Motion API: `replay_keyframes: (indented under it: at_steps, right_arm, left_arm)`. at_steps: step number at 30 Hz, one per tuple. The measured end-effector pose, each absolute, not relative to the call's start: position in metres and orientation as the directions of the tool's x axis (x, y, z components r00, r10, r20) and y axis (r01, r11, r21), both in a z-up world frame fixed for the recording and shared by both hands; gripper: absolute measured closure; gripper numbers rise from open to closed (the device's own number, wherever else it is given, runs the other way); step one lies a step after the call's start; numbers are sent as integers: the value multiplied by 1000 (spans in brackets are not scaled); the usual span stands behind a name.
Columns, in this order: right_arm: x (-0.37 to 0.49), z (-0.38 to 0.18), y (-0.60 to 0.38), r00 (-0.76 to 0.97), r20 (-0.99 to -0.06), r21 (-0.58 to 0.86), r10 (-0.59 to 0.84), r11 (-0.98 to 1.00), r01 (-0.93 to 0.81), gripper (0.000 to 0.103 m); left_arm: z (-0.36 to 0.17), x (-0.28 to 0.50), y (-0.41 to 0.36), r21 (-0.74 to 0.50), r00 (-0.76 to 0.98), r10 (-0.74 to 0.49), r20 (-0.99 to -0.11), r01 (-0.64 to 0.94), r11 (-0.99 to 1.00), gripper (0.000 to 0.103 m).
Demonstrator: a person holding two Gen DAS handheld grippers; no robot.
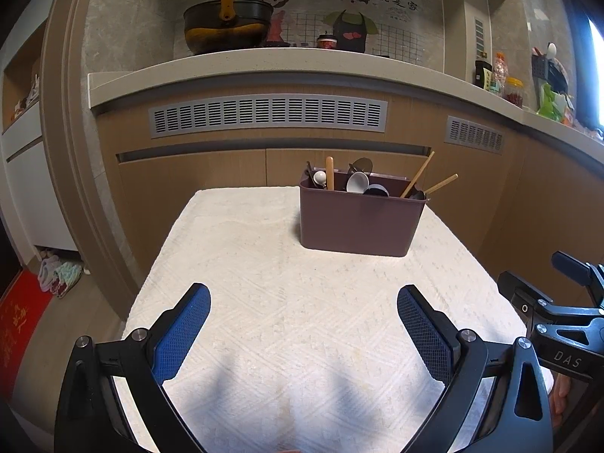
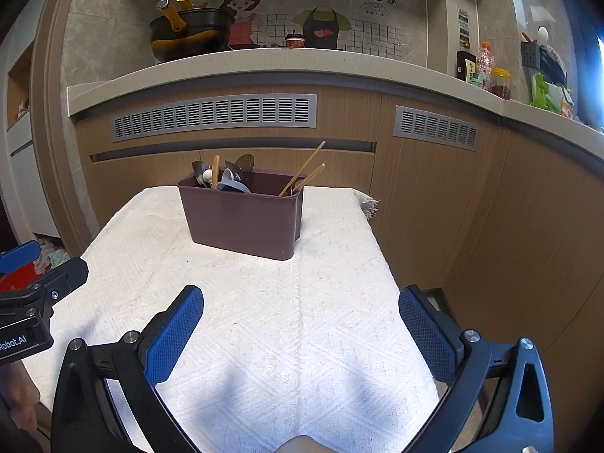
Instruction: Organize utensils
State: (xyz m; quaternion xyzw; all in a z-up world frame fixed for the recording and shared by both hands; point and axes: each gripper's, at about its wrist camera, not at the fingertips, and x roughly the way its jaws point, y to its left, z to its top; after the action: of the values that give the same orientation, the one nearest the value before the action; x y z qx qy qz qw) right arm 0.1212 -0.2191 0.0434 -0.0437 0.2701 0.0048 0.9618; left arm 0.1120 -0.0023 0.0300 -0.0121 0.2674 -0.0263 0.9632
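the left tongs [image 1: 304,304] stood wide open in the lower part of the left wrist view, blue pads far apart and nothing between them, hovering over the white woven cloth [image 1: 264,302] that covered the desk [image 1: 211,204]. the right tongs [image 2: 301,304] were spread just as wide in the lower part of the right wrist view, also holding nothing, above the same cloth [image 2: 264,321]. each tool showed at the edge of the other's view: the right one at the lower right of the left wrist frame, the left one at the lower left of the right wrist frame.

the purple-brown utensil bin [image 1: 358,222] sat on the cloth near the far edge of the desk, right of centre in the left wrist view and left of centre [image 2: 241,222] in the right wrist view, well apart from both tongs. inside it the utensils stood upright or leaning: a wooden handle [image 1: 329,173] and a small white spoon [image 1: 320,178] toward the left end, a larger white spoon [image 1: 356,183] and dark spoons near the middle, and two chopsticks [image 1: 419,177] slanting up to the right at the right end.

behind the desk ran wooden cabinets with a grey vent grille [image 1: 268,115], and along the upper frame a kitchen counter [image 1: 264,60] carried a dark wok [image 1: 226,26] with a yellow handle at the upper left. jars and bottles [image 1: 498,75] stood on the counter at the upper right.
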Motion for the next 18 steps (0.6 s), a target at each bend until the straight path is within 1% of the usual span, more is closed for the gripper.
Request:
replay_keyframes:
  at_steps: [18]
  right_arm:
    - [122, 42, -218, 853, -521, -84, -14, 996, -35, 0]
  left_arm:
    - [26, 112, -4, -34, 852, -57, -520, 46, 998, 4]
